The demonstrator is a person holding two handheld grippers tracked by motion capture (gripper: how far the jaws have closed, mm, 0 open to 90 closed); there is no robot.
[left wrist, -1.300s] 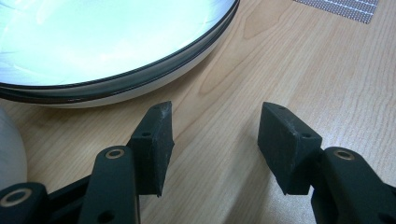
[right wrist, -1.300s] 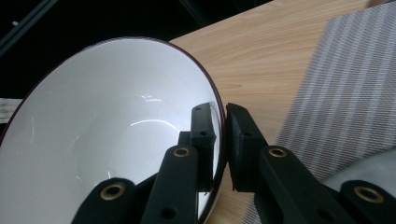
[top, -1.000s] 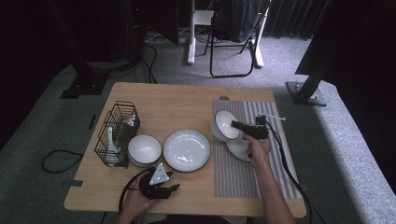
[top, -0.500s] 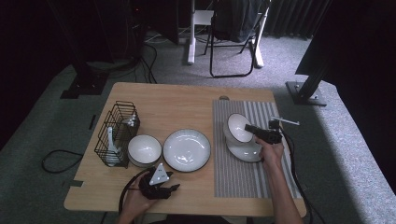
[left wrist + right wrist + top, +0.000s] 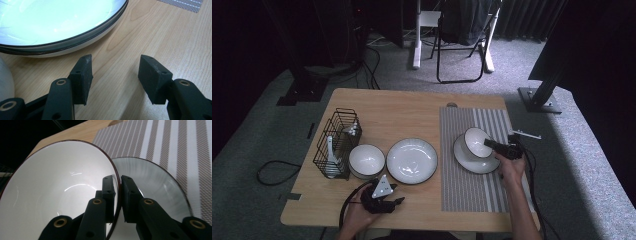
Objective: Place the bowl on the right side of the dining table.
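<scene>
High view: your right gripper [image 5: 488,143] pinches the rim of the small bowl [image 5: 476,141] on the side nearest you. The bowl sits tilted over the plate [image 5: 472,163] on the striped mat [image 5: 472,190], at the right of the table [image 5: 402,107]. Its mouth faces up and toward the left; whether it touches the plate cannot be told. Your left gripper [image 5: 396,200] rests near the front edge, just short of the large plate [image 5: 411,160]. A second bowl [image 5: 366,160] and a wire basket [image 5: 337,142] stand further left.

Left gripper view: your left gripper [image 5: 115,75] has its jaws spread with bare wood between them. The large plate [image 5: 50,22] lies just ahead.

Right gripper view: your right gripper [image 5: 119,185] is pressed onto the small bowl's [image 5: 55,195] rim, one pad inside and one outside. The plate [image 5: 155,185] lies behind it.
</scene>
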